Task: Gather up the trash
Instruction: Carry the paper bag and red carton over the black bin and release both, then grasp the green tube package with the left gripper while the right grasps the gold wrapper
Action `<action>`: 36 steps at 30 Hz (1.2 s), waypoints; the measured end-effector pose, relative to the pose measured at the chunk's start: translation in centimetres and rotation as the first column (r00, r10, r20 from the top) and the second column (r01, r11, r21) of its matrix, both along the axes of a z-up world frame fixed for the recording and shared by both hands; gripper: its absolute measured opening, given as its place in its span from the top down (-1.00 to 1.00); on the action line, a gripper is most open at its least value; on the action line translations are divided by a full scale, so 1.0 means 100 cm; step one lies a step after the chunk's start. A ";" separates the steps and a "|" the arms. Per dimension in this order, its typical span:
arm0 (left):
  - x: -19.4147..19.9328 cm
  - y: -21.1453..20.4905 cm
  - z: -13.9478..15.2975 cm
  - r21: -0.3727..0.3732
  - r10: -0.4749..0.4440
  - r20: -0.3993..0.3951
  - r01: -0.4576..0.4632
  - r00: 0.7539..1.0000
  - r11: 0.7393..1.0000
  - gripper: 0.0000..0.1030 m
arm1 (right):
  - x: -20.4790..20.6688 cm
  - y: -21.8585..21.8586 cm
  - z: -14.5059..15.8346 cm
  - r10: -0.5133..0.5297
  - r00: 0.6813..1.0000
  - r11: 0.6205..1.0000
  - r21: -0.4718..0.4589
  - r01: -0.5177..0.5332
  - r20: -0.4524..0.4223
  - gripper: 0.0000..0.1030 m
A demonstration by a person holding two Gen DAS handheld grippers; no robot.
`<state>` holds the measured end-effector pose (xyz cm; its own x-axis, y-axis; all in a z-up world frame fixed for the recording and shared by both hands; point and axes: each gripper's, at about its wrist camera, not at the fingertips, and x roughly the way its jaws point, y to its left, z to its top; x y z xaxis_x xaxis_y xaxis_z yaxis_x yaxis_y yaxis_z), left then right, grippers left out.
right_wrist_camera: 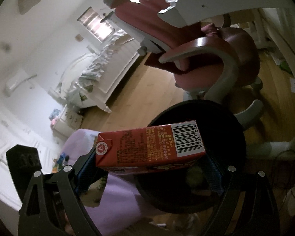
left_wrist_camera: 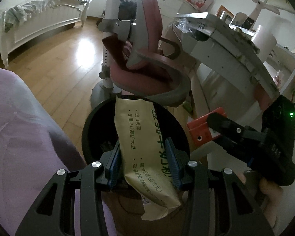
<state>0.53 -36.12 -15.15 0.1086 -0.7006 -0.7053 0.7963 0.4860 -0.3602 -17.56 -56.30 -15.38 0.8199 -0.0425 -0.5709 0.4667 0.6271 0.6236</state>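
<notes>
My left gripper (left_wrist_camera: 143,161) is shut on a tan paper pouch (left_wrist_camera: 143,141) with green print, held above a black round bin (left_wrist_camera: 92,129). My right gripper (right_wrist_camera: 149,169) holds a red drink carton (right_wrist_camera: 147,147) with a barcode, lying sideways between the blue pads, over the same black bin (right_wrist_camera: 230,122). The right gripper and its red carton (left_wrist_camera: 202,131) also show at the right of the left wrist view, beside the bin. A dim greenish lump (right_wrist_camera: 194,175) lies inside the bin.
A pink and grey chair (left_wrist_camera: 147,45) stands just behind the bin on a wooden floor (left_wrist_camera: 59,74). A white desk (left_wrist_camera: 236,45) is at the right. A white bed (left_wrist_camera: 37,19) stands at the far left. Lilac cloth (left_wrist_camera: 19,137) fills the near left.
</notes>
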 end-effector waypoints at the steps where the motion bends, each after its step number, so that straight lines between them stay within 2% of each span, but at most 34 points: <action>1: 0.000 -0.002 -0.001 0.003 -0.001 -0.001 0.001 1.000 1.000 0.16 | 0.002 -0.001 -0.002 -0.001 1.000 1.000 0.004 0.001 -0.002 -0.76; 8: 0.000 -0.009 -0.006 0.024 -0.009 0.010 0.009 1.000 1.000 0.13 | 0.008 -0.002 -0.009 0.010 1.000 1.000 0.029 -0.009 -0.017 -0.77; 9: 0.001 -0.010 -0.007 0.029 -0.009 0.011 0.009 1.000 1.000 0.07 | 0.008 -0.002 -0.009 0.009 1.000 0.999 0.032 -0.008 -0.019 -0.77; 10: 0.000 -0.011 -0.007 0.032 -0.008 0.013 0.007 1.000 0.999 -0.01 | 0.008 -0.003 -0.010 0.007 1.000 0.999 0.034 -0.006 -0.022 -0.78; 12: -0.001 -0.008 -0.003 0.026 0.008 0.031 -0.008 0.999 1.000 -0.51 | 0.009 -0.005 -0.009 -0.003 0.999 0.999 0.032 0.004 -0.037 -0.78; 14: -0.003 -0.004 0.001 0.008 0.018 0.051 -0.018 0.999 1.000 -0.65 | 0.008 -0.008 -0.010 -0.014 0.999 1.000 0.027 0.016 -0.048 -0.78; 22: 0.001 0.021 0.015 -0.013 0.047 0.066 -0.046 0.997 0.999 -0.66 | 0.008 0.002 -0.003 -0.046 0.998 0.998 -0.032 0.045 -0.052 -0.87; 28: 0.015 0.065 0.033 -0.070 0.134 0.056 -0.130 0.989 0.989 -0.70 | 0.017 0.016 0.006 -0.082 0.992 0.989 -0.127 0.070 -0.091 -0.90; 29: 0.018 0.076 0.037 -0.081 0.158 0.057 -0.153 0.986 0.985 -0.79 | 0.020 0.020 0.008 -0.084 0.992 0.988 -0.140 0.070 -0.096 -0.90; 33: 0.033 0.120 0.050 -0.118 0.246 0.059 -0.238 0.967 0.964 -0.81 | 0.039 0.038 0.015 -0.010 0.996 0.994 -0.113 0.000 -0.088 -0.89; 36: 0.051 0.169 0.057 -0.134 0.348 0.062 -0.338 0.935 0.932 -0.81 | 0.061 0.060 0.023 0.067 0.994 0.990 -0.117 -0.077 -0.085 -0.89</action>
<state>5.59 -19.24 -9.47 0.4117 -0.6884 -0.5971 0.6185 0.6923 -0.3717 -11.47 -50.33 -13.04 0.7751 -0.0568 -0.6293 0.4629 0.7289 0.5043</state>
